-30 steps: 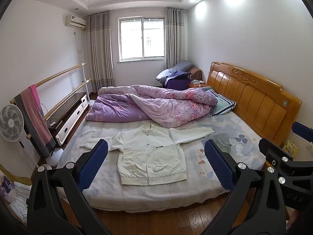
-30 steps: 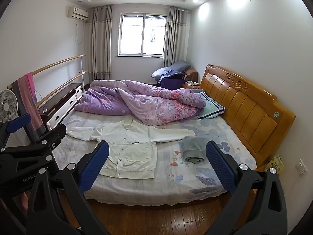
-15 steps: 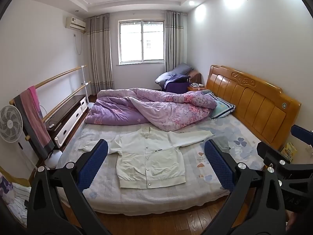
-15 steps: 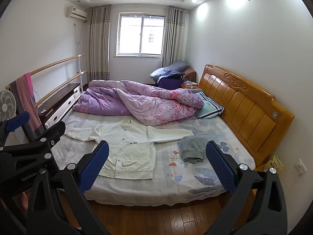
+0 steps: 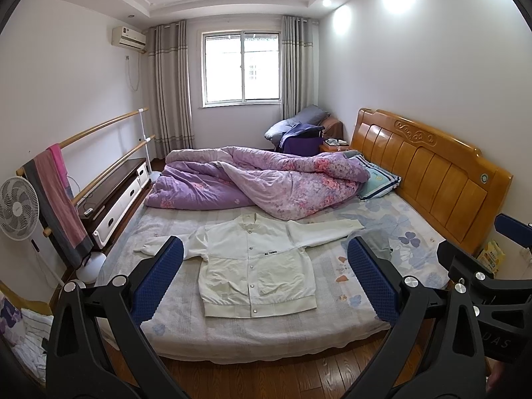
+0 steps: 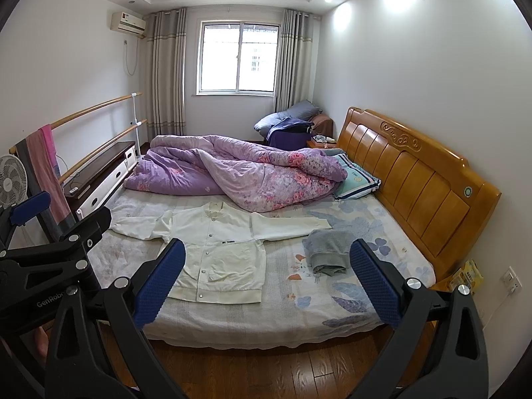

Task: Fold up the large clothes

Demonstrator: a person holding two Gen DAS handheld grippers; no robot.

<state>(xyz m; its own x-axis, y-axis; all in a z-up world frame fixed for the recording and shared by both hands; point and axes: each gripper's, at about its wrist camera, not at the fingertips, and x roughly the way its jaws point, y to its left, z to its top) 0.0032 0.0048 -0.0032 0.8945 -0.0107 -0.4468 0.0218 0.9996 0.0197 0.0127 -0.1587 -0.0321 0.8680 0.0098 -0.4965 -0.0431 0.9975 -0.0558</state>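
1. Left wrist view: bed [image 5: 252, 335] fills the room's middle, wooden headboard [image 5: 429, 179] on the right, wood floor in front. Sheeted front half is the working surface; near edge drops straight to the floor.
2. Purple quilt [image 5: 266, 179] bunched across the far half, its edge touching or just beside the jacket's collar. No open room behind the garment; folds likely have to go sideways or toward the near edge.
3. White jacket [image 5: 256, 266] lies flat, front up, snaps closed, sleeves spread both ways, hem toward the near edge. Looks soft, light, limp, so it would likely sag and crease if lifted by one point. Best holds, I judge: cuffs, shoulder seams, ribbed hem corners.
4. Grey folded garment [image 6: 327, 252] just beside the jacket's right cuff; that sleeve has little sideways room. More free sheet by the left sleeve.
5. Left gripper [image 5: 264, 282] held back over the floor, fingers spread wide, grasping nothing.
6. Right gripper [image 6: 264, 286] likewise: fingers released wide, empty, apart from the bed.
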